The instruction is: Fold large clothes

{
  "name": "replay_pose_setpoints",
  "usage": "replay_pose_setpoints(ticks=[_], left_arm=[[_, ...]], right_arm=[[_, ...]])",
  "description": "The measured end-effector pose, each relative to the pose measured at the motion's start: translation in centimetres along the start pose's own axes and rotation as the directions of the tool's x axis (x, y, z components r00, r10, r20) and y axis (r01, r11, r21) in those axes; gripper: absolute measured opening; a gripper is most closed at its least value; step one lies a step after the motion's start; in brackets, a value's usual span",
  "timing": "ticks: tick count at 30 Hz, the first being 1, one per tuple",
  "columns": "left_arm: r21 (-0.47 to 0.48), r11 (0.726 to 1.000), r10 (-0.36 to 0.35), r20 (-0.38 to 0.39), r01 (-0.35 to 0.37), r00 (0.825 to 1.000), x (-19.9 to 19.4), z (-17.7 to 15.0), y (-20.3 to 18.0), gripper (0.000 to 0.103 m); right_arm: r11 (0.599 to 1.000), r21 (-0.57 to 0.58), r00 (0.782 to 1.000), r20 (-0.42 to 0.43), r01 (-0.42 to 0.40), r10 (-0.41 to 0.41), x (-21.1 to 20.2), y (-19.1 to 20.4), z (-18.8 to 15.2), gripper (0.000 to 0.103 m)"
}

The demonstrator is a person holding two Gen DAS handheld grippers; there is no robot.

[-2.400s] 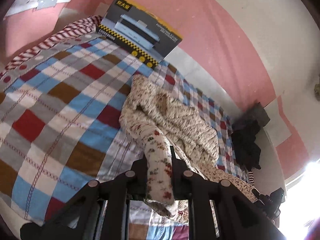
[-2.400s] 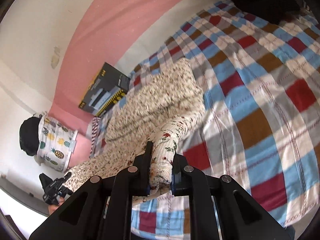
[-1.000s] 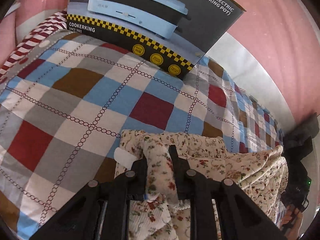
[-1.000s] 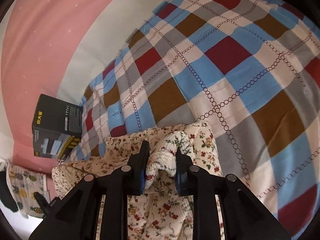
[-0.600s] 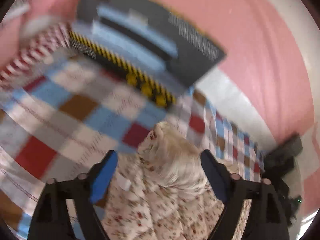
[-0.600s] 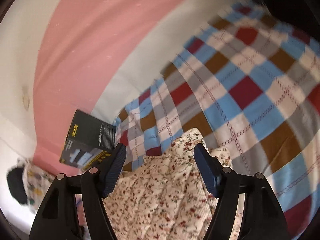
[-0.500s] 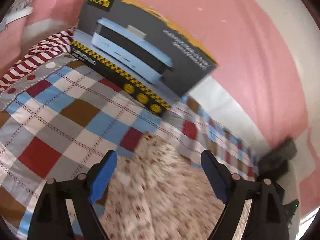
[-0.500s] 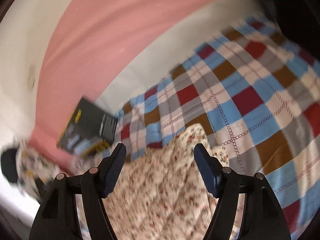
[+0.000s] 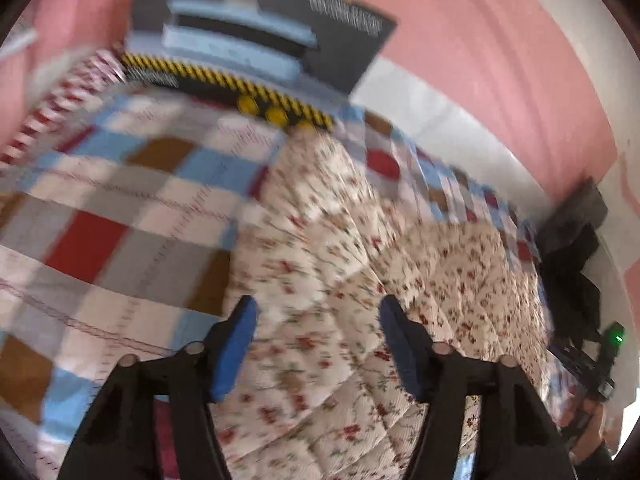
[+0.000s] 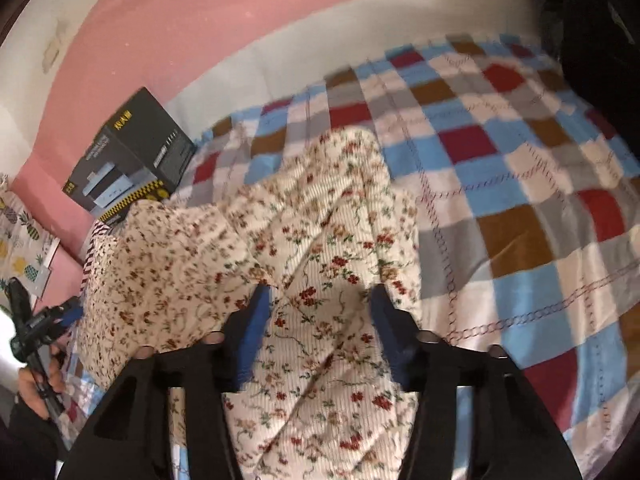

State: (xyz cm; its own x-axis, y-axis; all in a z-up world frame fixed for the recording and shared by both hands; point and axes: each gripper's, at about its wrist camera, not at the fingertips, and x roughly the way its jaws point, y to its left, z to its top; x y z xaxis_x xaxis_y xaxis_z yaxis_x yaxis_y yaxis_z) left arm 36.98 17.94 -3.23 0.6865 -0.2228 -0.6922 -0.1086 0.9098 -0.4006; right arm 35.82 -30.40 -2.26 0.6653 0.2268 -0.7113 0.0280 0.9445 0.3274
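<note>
Pink-walled and small, the room holds a bed under a checked bedspread [image 10: 520, 184] that fills both views. Nearest the lens at the bottom of the left wrist view, the left gripper [image 9: 316, 312] is spread wide and holds nothing; at the bottom of the right wrist view the right gripper [image 10: 320, 300] is likewise splayed and empty. Both hover just over the floral garment [image 10: 312, 240], which lies on the bedspread through the centre of each frame, apparently doubled over, with creases running toward its far edge. Beyond it, a dark appliance box [image 9: 256, 36] stands at the upper left of the left view, against the wall. A dark heap of cloth [image 9: 572, 264] sits at the far right.

A fold looks just laid down and let go. The next move probably calls for finding fresh edges or corners of the garment to pinch, then carrying them across for a further fold.
</note>
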Motion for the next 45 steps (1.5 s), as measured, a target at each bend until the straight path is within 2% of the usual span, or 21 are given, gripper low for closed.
replay_pose_setpoints(ticks=[2, 3, 7, 8, 10, 15, 18, 21, 22, 24, 25, 27, 29, 35, 38, 45], left_arm=[[-0.014, 1.0, -0.005, 0.049, 0.005, 0.999, -1.7, -0.8, 0.8, 0.084], [-0.024, 1.0, -0.012, 0.043, 0.013, 0.999, -1.9, -1.3, 1.3, 0.085], [-0.094, 0.994, 0.045, -0.084, -0.052, 0.995, 0.2, -4.1, 4.7, 0.085], [-0.138, 0.99, 0.016, -0.101, -0.03, 0.995, 0.6, -4.8, 5.5, 0.086], [-0.226, 0.974, -0.047, -0.103, 0.023, 0.994, 1.2, -5.9, 6.8, 0.091], [-0.345, 0.934, -0.142, -0.127, 0.091, 0.982, 3.5, -7.4, 7.4, 0.096], [-0.358, 0.926, -0.167, -0.116, 0.116, 0.979, 4.4, -8.1, 7.0, 0.098], [-0.347, 0.931, -0.163, -0.11, 0.115, 0.98, 4.8, -7.9, 6.3, 0.096], [-0.337, 0.936, -0.147, -0.12, 0.099, 0.982, 4.9, -7.7, 5.9, 0.093], [-0.309, 0.948, -0.12, -0.145, 0.07, 0.982, 4.7, -7.2, 5.2, 0.076], [-0.294, 0.954, -0.109, -0.15, 0.061, 0.983, 4.4, -7.0, 4.9, 0.071], [-0.259, 0.964, -0.092, -0.152, 0.051, 0.984, 3.3, -6.5, 4.2, 0.054], [-0.237, 0.97, -0.085, -0.151, 0.048, 0.985, 2.0, -6.0, 3.5, 0.048], [-0.19, 0.979, -0.102, -0.113, 0.079, 0.988, -4.5, -6.5, 2.5, 0.044], [-0.186, 0.977, -0.126, -0.114, 0.104, 0.986, -8.8, -9.7, 3.0, 0.044], [-0.239, 0.965, -0.157, -0.183, 0.111, 0.971, -17.4, -21.6, 5.1, 0.044]], right_arm=[[1.0, 0.018, 1.0, 0.027, -0.006, 0.005, -1.1, -0.4, -0.8, 0.069], [0.999, 0.04, 0.999, 0.026, -0.021, 0.02, -1.4, -1.0, -1.4, 0.069], [0.989, 0.146, 0.999, -0.027, -0.016, 0.021, -1.1, -3.5, -4.4, 0.07], [0.983, 0.181, 0.999, -0.04, -0.014, 0.021, -1.1, -4.3, -5.5, 0.07], [0.965, 0.258, 0.997, -0.046, -0.046, 0.06, -1.0, -5.7, -7.0, 0.078], [0.879, 0.446, 0.977, -0.044, -0.167, 0.208, 0.8, -7.8, -9.1, 0.079], [0.812, 0.539, 0.958, -0.031, -0.224, 0.285, 2.5, -8.5, -9.7, 0.08], [0.811, 0.539, 0.959, -0.023, -0.225, 0.282, 2.8, -8.1, -9.4, 0.081], [0.812, 0.541, 0.96, -0.026, -0.221, 0.278, 2.8, -7.9, -9.3, 0.075], [0.82, 0.535, 0.964, -0.039, -0.203, 0.264, 2.5, -7.2, -8.9, 0.059], [0.825, 0.529, 0.965, -0.04, -0.198, 0.258, 2.1, -6.7, -8.6, 0.05], [0.827, 0.523, 0.965, -0.035, -0.204, 0.26, 1.3, -6.2, -8.5, 0.041], [0.837, 0.505, 0.966, -0.026, -0.21, 0.258, 0.0, -5.5, -8.1, 0.038], [0.852, 0.461, 0.959, -0.009, -0.248, 0.283, -6.2, -3.8, -9.0, 0.036], [0.851, 0.458, 0.955, -0.017, -0.256, 0.296, -10.1, -3.9, -12.1, 0.036], [0.826, 0.518, 0.954, -0.061, -0.22, 0.292, -18.1, -5.0, -22.5, 0.036]])
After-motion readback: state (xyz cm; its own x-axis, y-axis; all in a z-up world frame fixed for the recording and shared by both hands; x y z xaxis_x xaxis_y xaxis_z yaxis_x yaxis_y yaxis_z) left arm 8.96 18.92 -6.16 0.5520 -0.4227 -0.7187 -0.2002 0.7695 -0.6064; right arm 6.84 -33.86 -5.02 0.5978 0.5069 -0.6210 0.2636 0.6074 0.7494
